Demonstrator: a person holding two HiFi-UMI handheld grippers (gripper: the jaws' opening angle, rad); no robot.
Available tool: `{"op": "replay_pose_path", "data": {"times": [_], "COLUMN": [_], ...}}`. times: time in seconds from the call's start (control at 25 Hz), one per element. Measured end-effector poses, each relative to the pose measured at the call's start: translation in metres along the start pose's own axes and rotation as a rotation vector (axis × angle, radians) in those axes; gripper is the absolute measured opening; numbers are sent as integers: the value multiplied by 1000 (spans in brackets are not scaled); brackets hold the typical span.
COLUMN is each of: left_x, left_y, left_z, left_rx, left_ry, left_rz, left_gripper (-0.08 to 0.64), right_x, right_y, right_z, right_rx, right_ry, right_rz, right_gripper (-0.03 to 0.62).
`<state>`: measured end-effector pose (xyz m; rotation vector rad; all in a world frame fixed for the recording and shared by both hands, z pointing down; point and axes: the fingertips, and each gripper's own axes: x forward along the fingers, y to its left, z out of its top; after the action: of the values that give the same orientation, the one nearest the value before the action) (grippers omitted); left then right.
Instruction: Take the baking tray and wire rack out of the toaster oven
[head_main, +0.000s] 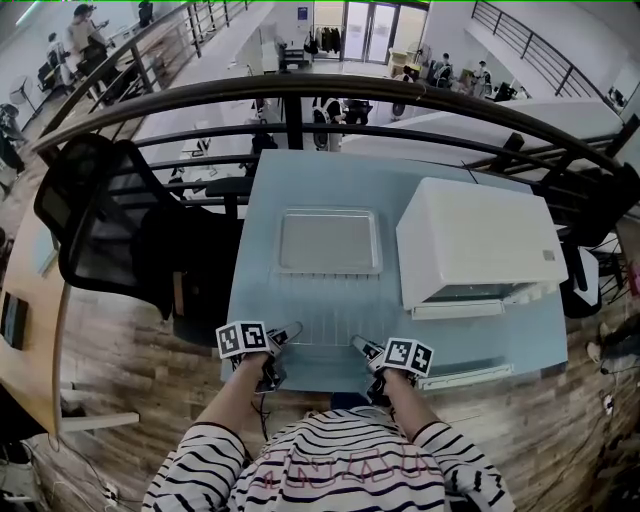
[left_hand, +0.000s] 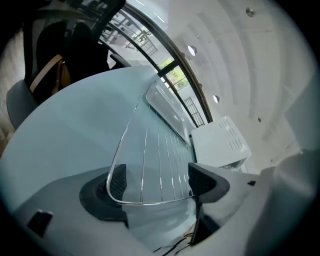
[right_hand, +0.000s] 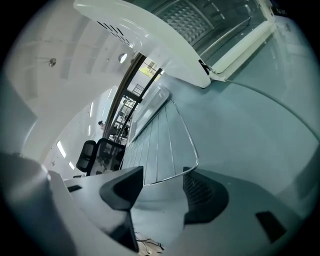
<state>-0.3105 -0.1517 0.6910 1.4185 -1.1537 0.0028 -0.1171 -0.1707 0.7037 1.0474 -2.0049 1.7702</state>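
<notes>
No words or numbers can be read. Pale lettering crosses the person's striped shirt (head_main: 330, 468) (too blurred to spell out), and a small mark on the oven (head_main: 548, 256) is too tiny.

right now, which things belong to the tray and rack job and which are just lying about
In the job: baking tray, wire rack, toaster oven, left gripper and right gripper, both open at the rack's near edge.
Just about: office chair, railing.
</notes>
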Motion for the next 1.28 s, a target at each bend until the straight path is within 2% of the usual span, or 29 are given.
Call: {"op": "replay_pose_path", "data": {"times": [0.16, 0.36, 0.64, 0.72, 0.88, 1.04, 1.16, 1.28], "left_x": [-1, 0, 0, -3, -8, -19, -32, -34], "left_y": [2, 4, 6, 8, 12, 17, 25, 26], "left_z": [-11, -21, -23, -20, -18, -7, 7, 14], "left_rx": [138, 282, 309, 343, 397, 427, 472, 531], "left_ry": [80, 138, 155, 157, 132, 33, -46, -70], "left_rz": [59, 122, 148, 174, 203, 208, 248, 267], "left_gripper": [364, 364, 371, 377, 383, 385, 383, 385], "right_x": [-2, -2, -2, -1, 0, -3, -5, -5], "right_y": [-5, -7, -6, -5, -5, -7, -12, -14], "right_z": [-1, 0, -1, -2, -5, -2, 1, 2], "right_rx": [3, -7, -124, -134, -137, -153, -155, -154], "right_ry": [-14, -30, -2, 7, 11, -10, -22, -25], "right_rz": [-4, -5, -39, -39, -45, -74, -96, -103], "right_gripper": [244, 243, 247, 250, 250, 250, 253, 253]}}
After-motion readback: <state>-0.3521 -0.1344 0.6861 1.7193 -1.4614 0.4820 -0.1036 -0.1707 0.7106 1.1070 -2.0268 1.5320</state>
